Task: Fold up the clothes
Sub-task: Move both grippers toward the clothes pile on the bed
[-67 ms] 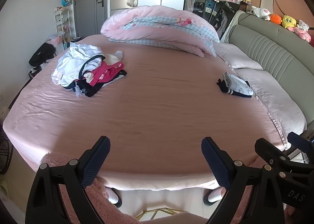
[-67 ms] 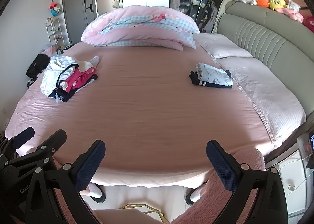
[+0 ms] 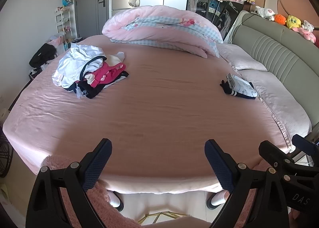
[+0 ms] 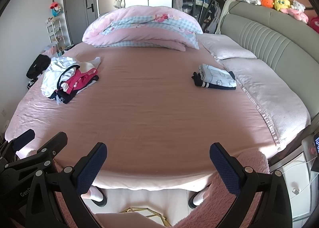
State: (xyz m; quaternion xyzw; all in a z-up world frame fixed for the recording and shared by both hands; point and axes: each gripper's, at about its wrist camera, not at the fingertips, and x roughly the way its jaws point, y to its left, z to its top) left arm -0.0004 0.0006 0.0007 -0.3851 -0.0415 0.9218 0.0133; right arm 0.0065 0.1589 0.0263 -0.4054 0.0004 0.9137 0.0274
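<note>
Both two-finger tools, the left gripper and the right gripper, are held with fingers spread wide and empty over the near edge of the pink-sheeted bed. A loose heap of white, red and dark unfolded clothes is seen at ten o'clock; a small folded stack of pale printed and navy garments lies at two o'clock, just beside the pale pink pillows.

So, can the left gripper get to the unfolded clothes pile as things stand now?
Probably yes. The left gripper is open and holds nothing, and only bare pink sheet lies between it and the clothes pile at the far left, though that needs a long reach.
</note>
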